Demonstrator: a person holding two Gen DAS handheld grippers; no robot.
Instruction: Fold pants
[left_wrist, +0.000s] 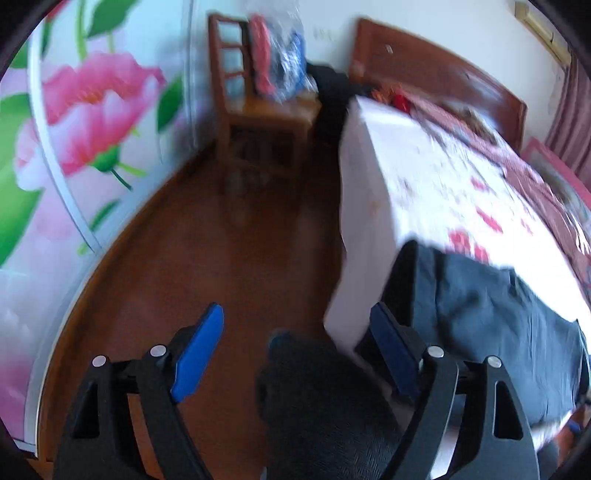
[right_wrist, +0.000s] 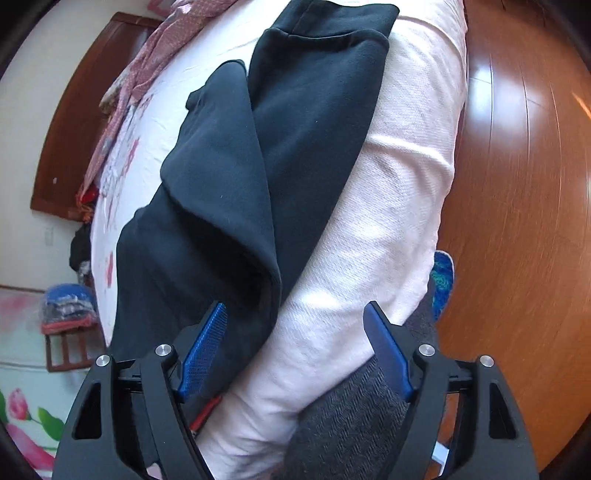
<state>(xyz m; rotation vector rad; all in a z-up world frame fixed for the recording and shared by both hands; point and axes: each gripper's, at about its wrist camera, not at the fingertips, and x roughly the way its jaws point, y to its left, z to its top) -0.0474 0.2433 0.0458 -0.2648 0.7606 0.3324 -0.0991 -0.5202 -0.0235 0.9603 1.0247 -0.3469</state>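
Dark navy folded pants (right_wrist: 258, 177) lie along the white bed's edge (right_wrist: 399, 206); left gripper (left_wrist: 295, 332) and right gripper (right_wrist: 295, 325) both agape, empty; wooden floor (left_wrist: 221, 240) beside.

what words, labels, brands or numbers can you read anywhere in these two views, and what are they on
None can be read in either view.
pants: plain dark fabric, no tag or print showing.
bedsheet: only a red floral pattern further up, no lettering.
wardrobe door: painted pink flowers and green leaves, no text.
bagged items on the chair: too blurred to tell whether anything is printed there.
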